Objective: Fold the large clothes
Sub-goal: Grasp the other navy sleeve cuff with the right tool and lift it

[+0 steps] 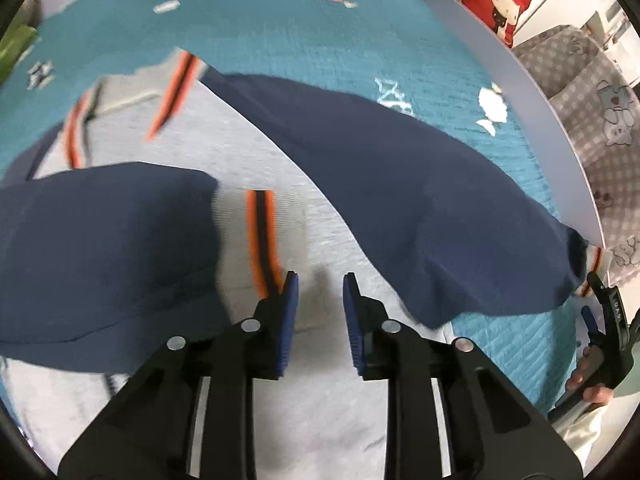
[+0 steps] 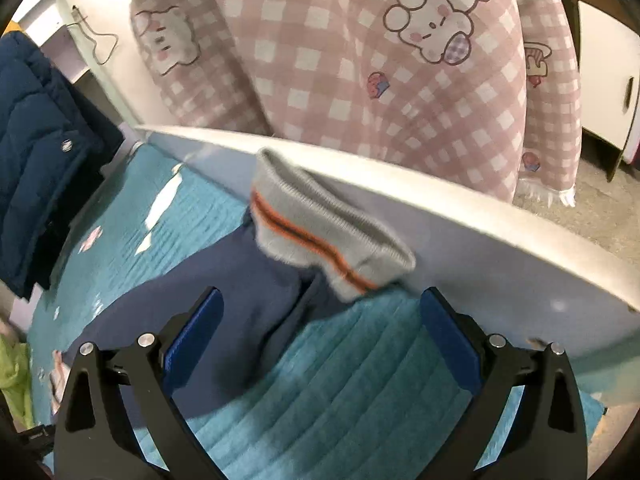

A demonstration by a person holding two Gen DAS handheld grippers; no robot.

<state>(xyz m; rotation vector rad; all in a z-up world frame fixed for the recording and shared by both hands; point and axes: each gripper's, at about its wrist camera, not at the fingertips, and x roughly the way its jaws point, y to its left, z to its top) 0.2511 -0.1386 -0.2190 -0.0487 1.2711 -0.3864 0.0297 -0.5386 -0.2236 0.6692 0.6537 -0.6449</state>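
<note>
Sweater [image 1: 256, 152] with two navy sleeves

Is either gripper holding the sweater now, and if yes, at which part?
Nothing is held. The left gripper hangs over the sweater's grey body with its jaws apart; the right gripper stands wide open near the striped cuff.

Both wrist cameras look steeply down, close, sharing the navy sleeve [image 1: 400, 200].
</note>
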